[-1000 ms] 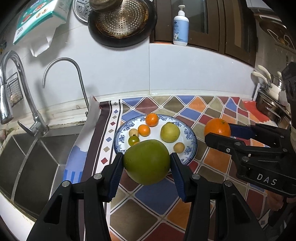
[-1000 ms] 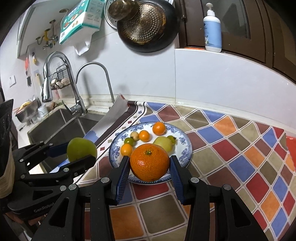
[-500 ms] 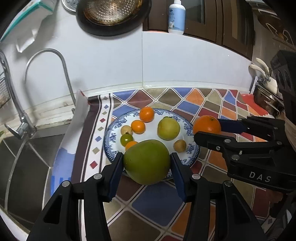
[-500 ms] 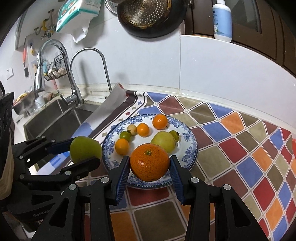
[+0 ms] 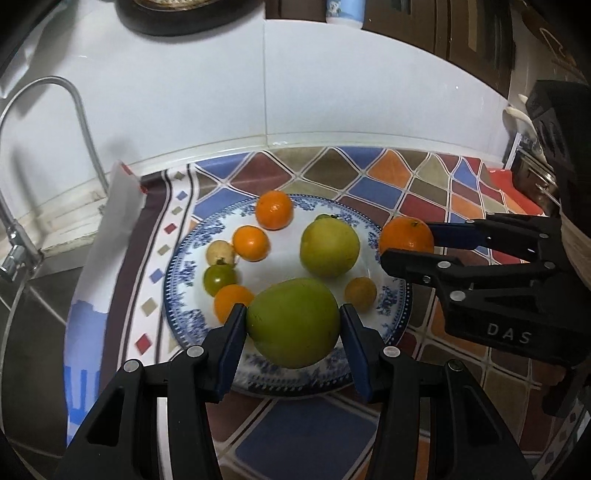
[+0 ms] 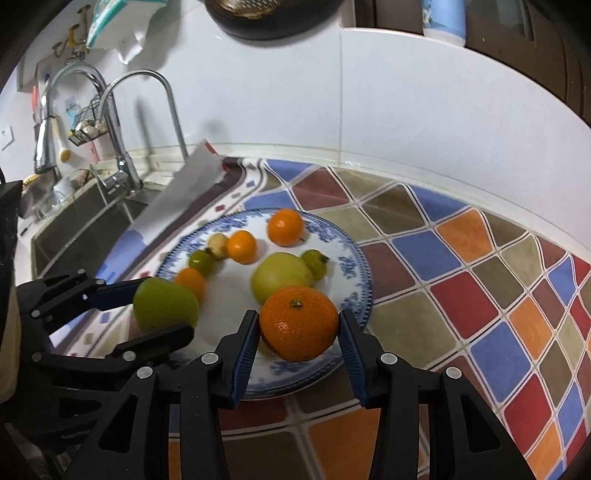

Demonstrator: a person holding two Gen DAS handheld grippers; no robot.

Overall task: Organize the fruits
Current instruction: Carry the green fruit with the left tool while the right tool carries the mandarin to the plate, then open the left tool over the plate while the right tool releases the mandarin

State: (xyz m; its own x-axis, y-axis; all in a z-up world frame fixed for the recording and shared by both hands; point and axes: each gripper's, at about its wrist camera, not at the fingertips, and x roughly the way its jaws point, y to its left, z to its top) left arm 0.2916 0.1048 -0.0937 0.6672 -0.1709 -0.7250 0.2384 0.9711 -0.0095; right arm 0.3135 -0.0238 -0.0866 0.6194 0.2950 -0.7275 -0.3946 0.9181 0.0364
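Left hand-held gripper point(image 5: 293, 330) is clamping the green fruit point(image 5: 293, 323) over the plate point(image 5: 400, 310)'s near rim; right hand-held gripper point(image 6: 298, 326) is pinching the orange point(image 6: 298, 322) there too — both hanging above the plate, drop spot lying straight below.

A white tiled wall point(image 6: 424, 122) is running behind the counter point(image 6: 480, 266), which is wearing a cloth of coloured diamonds. To the left a steel sink point(image 6: 85, 229) is lying under two curved chrome taps point(image 6: 162, 110), a small wire rack point(image 6: 86, 127) hanging beside them. Dark wooden cabinets point(image 5: 476, 33) are sitting above the wall, a black pan point(image 6: 266, 18) hanging against it.
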